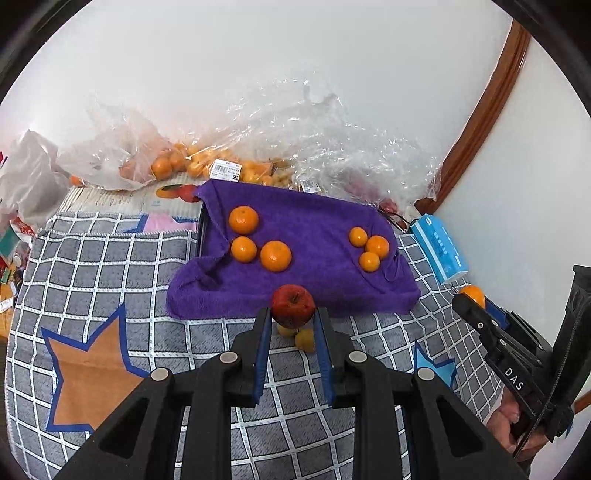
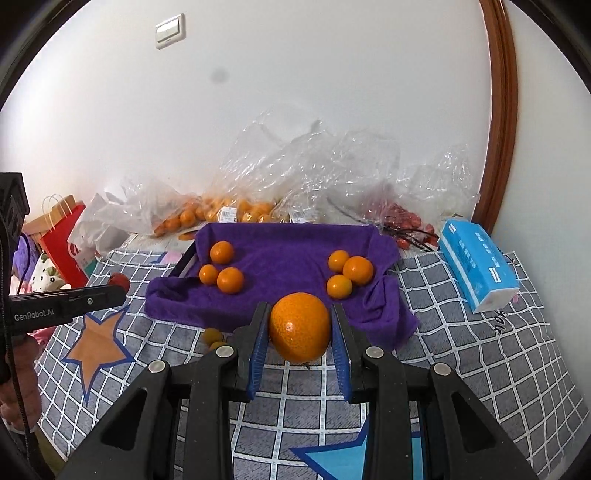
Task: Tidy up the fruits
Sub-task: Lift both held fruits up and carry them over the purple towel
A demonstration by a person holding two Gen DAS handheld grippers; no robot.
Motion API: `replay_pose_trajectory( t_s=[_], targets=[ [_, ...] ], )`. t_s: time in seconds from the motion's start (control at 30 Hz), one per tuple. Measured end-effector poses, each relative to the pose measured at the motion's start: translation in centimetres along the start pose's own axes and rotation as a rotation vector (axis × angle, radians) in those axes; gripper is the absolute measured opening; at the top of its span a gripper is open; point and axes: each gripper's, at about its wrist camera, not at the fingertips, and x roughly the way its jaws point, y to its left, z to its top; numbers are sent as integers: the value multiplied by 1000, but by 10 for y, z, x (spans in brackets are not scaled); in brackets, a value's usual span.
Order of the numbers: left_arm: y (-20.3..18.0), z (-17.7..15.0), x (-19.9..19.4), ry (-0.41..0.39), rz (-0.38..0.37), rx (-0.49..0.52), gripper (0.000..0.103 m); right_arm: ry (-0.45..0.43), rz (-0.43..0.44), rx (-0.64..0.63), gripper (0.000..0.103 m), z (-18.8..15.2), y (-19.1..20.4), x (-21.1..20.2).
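Left tongs (image 1: 292, 314): clenched on a round red apple (image 1: 293, 305), held just short of the near edge of the purple terry towel (image 1: 303, 236).
Right tongs (image 2: 300, 314): gripping a large round orange (image 2: 299, 326), also poised at the near edge of the purple towel (image 2: 291, 258).
Fruit already sorted: three medium oranges (image 1: 255, 242) sit at the towel's left side, three small oranges (image 1: 369, 248) at its right side; the middle of the towel is bare.
Loose fruit: two small yellowish fruits (image 1: 300, 336) lie on the grey checked cloth (image 1: 110, 277) just off the towel's near edge.
Doing the step well: I would carry each fruit well over the towel before letting go, lower it until it touches the pile, and start a separate cluster for the apple, clear of both orange groups so nothing rolls together. The towel sags over a tray, so a low release matters.
Only in the right view: a white wall switch (image 2: 170, 31) above the towel, a red paper bag (image 2: 61, 243) far to its left.
Only in the left view: the barcode label (image 1: 226, 170) on the clear plastic bag of oranges (image 1: 192, 158) behind the towel reads clearly.
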Motion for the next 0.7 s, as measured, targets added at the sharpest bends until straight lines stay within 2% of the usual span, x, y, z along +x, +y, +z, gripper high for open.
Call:
replay_pose_trajectory(
  t_s=[0.7],
  targets=[
    [-2,29,16,-15,-13,25,22,13,-26,-4,32,24,-5,30]
  ],
)
